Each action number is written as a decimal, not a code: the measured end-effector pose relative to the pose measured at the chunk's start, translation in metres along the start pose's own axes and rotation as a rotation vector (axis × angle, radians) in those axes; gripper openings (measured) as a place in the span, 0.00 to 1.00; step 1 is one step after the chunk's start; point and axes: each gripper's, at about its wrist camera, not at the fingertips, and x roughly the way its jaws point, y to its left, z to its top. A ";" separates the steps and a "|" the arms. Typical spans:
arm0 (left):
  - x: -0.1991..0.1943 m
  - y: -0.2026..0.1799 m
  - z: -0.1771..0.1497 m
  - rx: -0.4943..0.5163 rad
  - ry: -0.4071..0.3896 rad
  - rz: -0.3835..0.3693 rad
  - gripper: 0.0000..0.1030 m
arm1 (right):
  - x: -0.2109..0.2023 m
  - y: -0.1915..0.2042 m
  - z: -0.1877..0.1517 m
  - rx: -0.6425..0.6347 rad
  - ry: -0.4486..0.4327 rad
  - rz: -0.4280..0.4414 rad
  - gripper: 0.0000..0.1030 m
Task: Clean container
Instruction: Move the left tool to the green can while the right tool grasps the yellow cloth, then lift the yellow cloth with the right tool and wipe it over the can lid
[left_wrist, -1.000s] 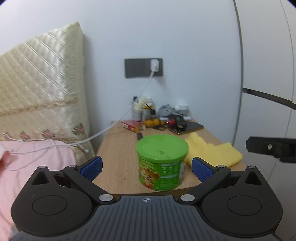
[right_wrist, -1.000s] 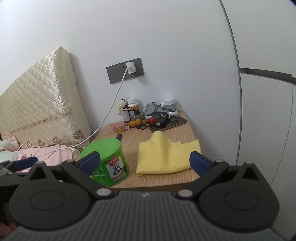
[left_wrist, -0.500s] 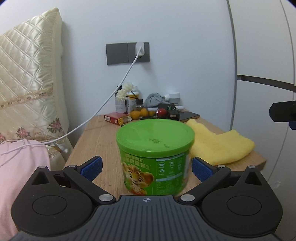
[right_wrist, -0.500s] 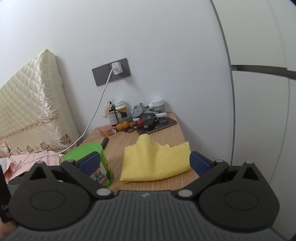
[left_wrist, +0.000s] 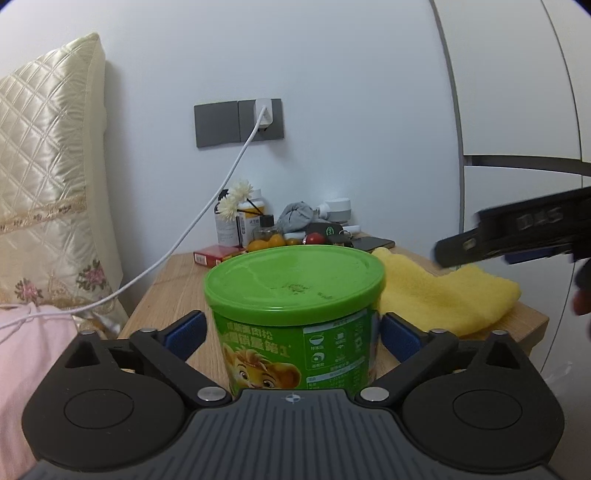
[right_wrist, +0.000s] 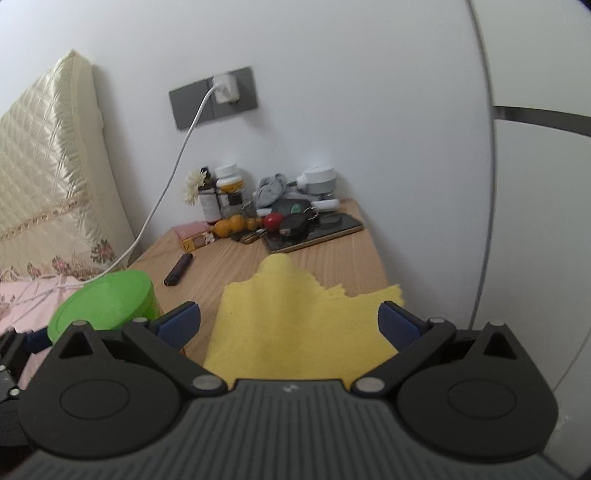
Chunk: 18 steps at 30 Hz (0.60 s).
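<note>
A green container (left_wrist: 295, 317) with a green lid and a lion label stands near the front left of the wooden bedside table (left_wrist: 177, 280). My left gripper (left_wrist: 291, 332) is open, its blue pads on either side of the container, close to its walls. The container also shows in the right wrist view (right_wrist: 105, 304). A yellow cloth (right_wrist: 299, 325) lies on the table's front right. My right gripper (right_wrist: 290, 321) is open just above the cloth, with its pads at the cloth's two sides. The right gripper also shows in the left wrist view (left_wrist: 517, 236).
At the table's back stand bottles (right_wrist: 229, 192), a flower, small oranges (right_wrist: 236, 225), keys, a phone (right_wrist: 314, 232) and a red box. A black lighter (right_wrist: 178, 269) lies mid-table. A white cable (left_wrist: 207, 229) runs from the wall socket to the bed at left.
My left gripper has moved forward so that the container now sits between its pads. My right gripper has moved forward and down over the yellow cloth.
</note>
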 end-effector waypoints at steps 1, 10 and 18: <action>0.001 0.000 0.000 0.004 -0.003 -0.002 0.95 | 0.006 0.001 -0.001 -0.004 0.009 0.002 0.98; 0.004 0.007 0.001 -0.013 -0.005 -0.035 0.95 | 0.051 0.014 -0.008 -0.039 0.057 -0.006 0.30; 0.004 0.010 0.002 -0.047 -0.012 -0.050 0.95 | 0.022 0.024 0.016 -0.021 -0.008 0.041 0.18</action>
